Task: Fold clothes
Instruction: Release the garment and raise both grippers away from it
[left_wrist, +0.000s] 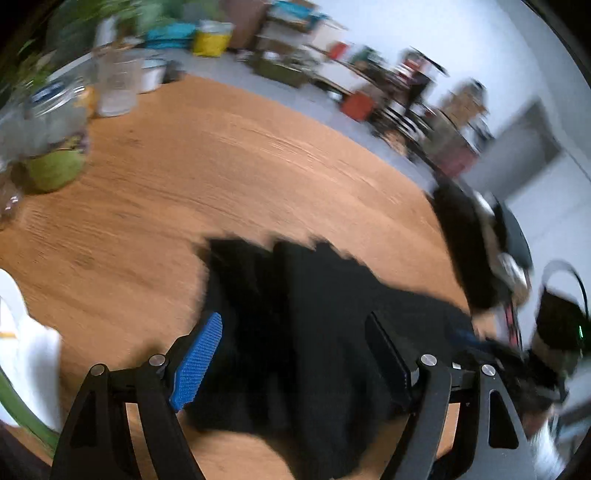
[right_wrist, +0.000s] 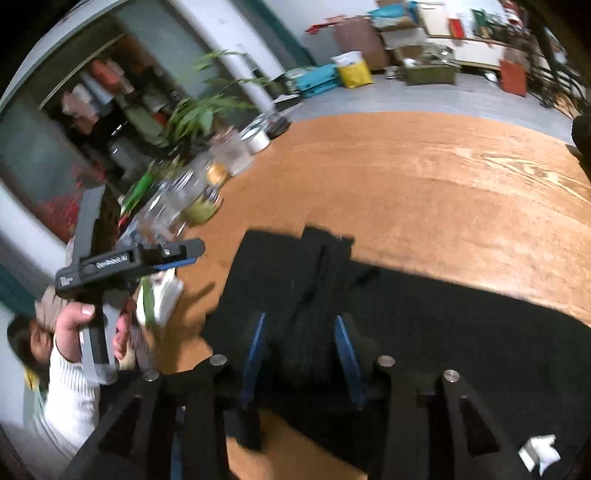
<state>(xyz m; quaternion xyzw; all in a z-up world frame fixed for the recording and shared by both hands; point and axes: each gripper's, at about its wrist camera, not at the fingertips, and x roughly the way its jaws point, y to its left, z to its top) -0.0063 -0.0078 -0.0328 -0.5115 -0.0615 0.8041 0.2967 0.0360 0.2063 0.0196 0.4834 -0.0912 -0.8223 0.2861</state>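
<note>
A black garment (left_wrist: 314, 332) lies spread on the wooden table (left_wrist: 221, 166). My left gripper (left_wrist: 295, 321) is open, its blue pads wide apart above the cloth's left part, holding nothing. In the right wrist view the garment (right_wrist: 424, 325) spreads from centre to right, with a raised fold running toward me. My right gripper (right_wrist: 301, 332) has its blue pads either side of that fold; whether they clamp it is unclear. The left gripper also shows in the right wrist view (right_wrist: 177, 254), held in a hand at the left.
Glass jars (left_wrist: 114, 81), a green bowl (left_wrist: 51, 170) and plants stand at the table's far left. White cloth (left_wrist: 22, 350) lies at the left edge. A dark bag and gear (left_wrist: 480, 240) sit at the right. The floor beyond holds boxes and shelves.
</note>
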